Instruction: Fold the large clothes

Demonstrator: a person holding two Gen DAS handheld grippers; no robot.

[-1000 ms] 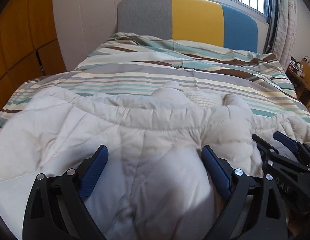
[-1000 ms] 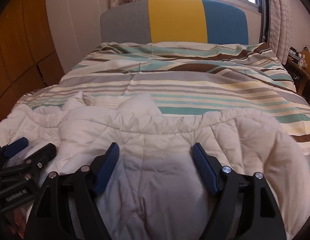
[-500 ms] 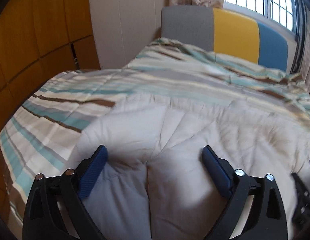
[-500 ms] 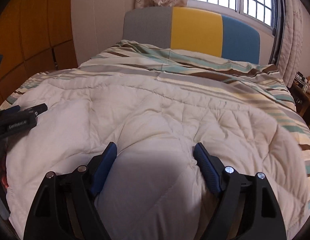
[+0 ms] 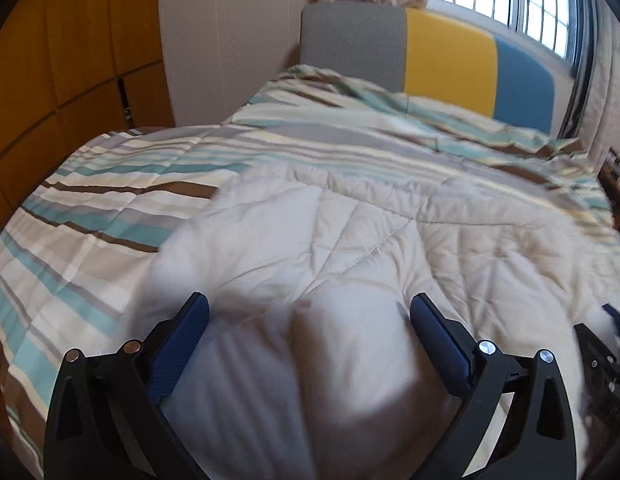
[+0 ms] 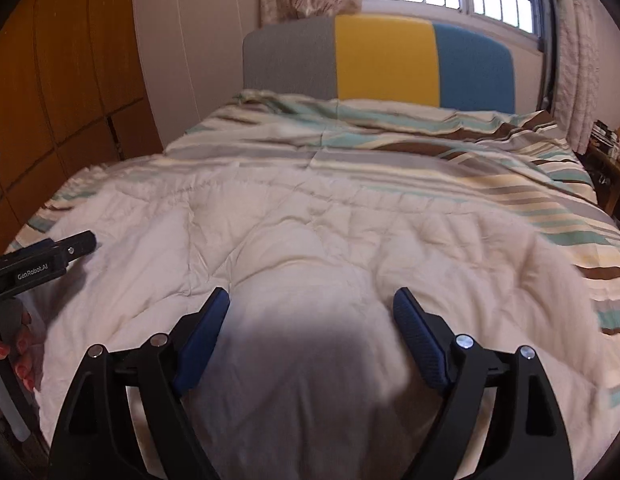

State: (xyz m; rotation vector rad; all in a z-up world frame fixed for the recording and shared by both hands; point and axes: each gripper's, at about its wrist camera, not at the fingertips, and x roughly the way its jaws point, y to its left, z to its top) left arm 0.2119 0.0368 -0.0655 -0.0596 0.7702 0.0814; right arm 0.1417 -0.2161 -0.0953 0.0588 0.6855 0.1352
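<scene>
A cream quilted puffer jacket (image 5: pixel 350 240) lies spread across the near part of the striped bed. A thick, blurred bulge of its fabric fills the gap of my left gripper (image 5: pixel 310 320) and touches both blue pads, so the gripper is shut on it. In the right wrist view the same jacket (image 6: pixel 330 220) lies flat, and another bulge of it is pinched in my right gripper (image 6: pixel 310 312). The left gripper (image 6: pixel 50 256) shows at the left edge, held by a hand (image 6: pixel 22 352). The right gripper's black fingers (image 5: pixel 602 360) show at the left wrist view's right edge.
The striped duvet (image 6: pixel 430 160) covers the bed up to a grey, yellow and blue headboard (image 6: pixel 382 60). Wooden wardrobe doors (image 5: pixel 50 80) stand on the left. On the right are a curtain and a cluttered side table (image 6: pixel 610 140). A barred window is behind the headboard.
The jacket's collar and bunched top no longer show; the jacket now lies flatter and wider. Both views have risen, and the left gripper has swung left toward the bed's left side.
</scene>
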